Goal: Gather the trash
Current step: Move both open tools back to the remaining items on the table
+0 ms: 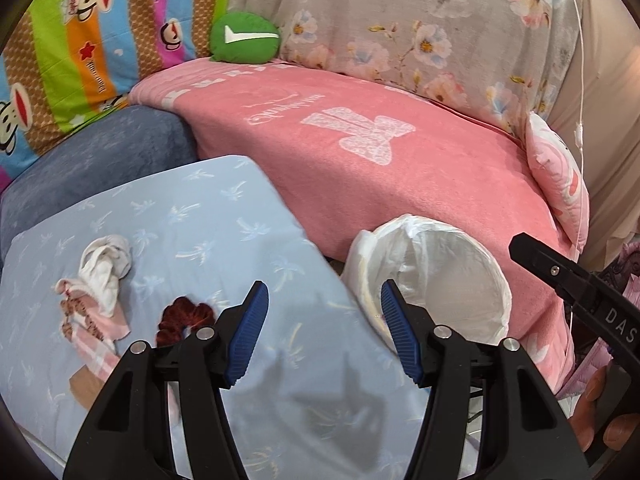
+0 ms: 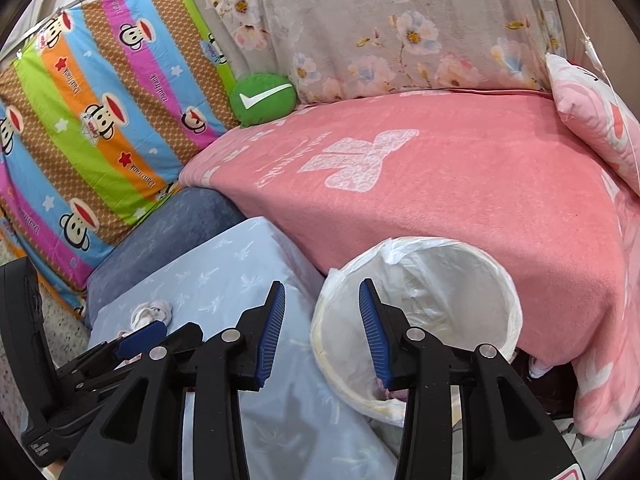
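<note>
Both tools, left (image 1: 324,322) and right (image 2: 322,320), gape wide, empty; crumpled tissue (image 1: 106,270) lies beyond, wrapper (image 1: 86,328) partly hidden beneath it, bin (image 2: 416,320) bottom unseen.

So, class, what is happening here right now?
A person holds a gripper in each hand over a light blue cushion. The left gripper and right gripper are both open and hold nothing. A crumpled white tissue and pink wrappers lie on the cushion. The lined bin stands beside it.
</note>
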### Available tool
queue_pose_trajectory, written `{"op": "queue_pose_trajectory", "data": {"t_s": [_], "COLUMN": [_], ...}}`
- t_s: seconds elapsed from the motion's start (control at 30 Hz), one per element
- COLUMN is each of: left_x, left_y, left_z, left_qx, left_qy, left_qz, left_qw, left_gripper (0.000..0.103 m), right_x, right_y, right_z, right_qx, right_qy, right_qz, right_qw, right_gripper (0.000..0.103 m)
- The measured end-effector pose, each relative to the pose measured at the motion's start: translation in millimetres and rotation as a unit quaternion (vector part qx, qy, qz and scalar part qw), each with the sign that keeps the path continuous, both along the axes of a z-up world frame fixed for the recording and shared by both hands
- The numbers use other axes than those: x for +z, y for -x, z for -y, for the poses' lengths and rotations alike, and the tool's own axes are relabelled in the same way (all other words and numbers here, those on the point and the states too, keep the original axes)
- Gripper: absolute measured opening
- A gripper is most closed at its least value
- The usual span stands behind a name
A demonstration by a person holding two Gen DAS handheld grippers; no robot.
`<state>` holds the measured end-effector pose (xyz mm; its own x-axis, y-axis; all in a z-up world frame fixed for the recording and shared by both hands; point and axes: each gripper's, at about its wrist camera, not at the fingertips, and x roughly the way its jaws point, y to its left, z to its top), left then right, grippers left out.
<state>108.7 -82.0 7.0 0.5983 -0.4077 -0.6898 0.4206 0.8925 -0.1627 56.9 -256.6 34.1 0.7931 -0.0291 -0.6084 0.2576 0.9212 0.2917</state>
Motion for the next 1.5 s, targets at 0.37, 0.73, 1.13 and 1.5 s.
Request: {"op": "queue_pose_trajectory", "data": {"t_s": [0.37,0.73,1.13,1.5], "left_x": [-10.2,-23.4,-45.3,-86.8], "left_y": [4.9,14.0,20.1,13.7], "left_z": [-65.4,-121.1,-176.1,-217.9], "left_qx": [0.064,0.117,0.165,0.2], "left_qy": [-0.002,-0.009,-0.016,-0.021], "left_qz": [-0.011,-0.019,-0.04,-0.091], "left_qw": [0.9979,0.9929,0.9854,0.9754], "left_gripper": [0.071,0.071,0.08,0.08], "right_x": [-13.6,-29.0,-57.3,-94.4], "right_y": [-7.7,-12.1,-18.8,-37.2], "right_z": [-62.9,-134.1,-193.9,-229.6], "right_qx": [0.061,0.124,0.176,0.203], "right_qy": [-0.001,0.009,0.014,0.012], "right_qz": [-0.022,-0.046,-0.082,-0.123], "right_qw": [0.998,0.991,0.981,0.971], "right_gripper": [0.041,0.042,0.046,0.046]}}
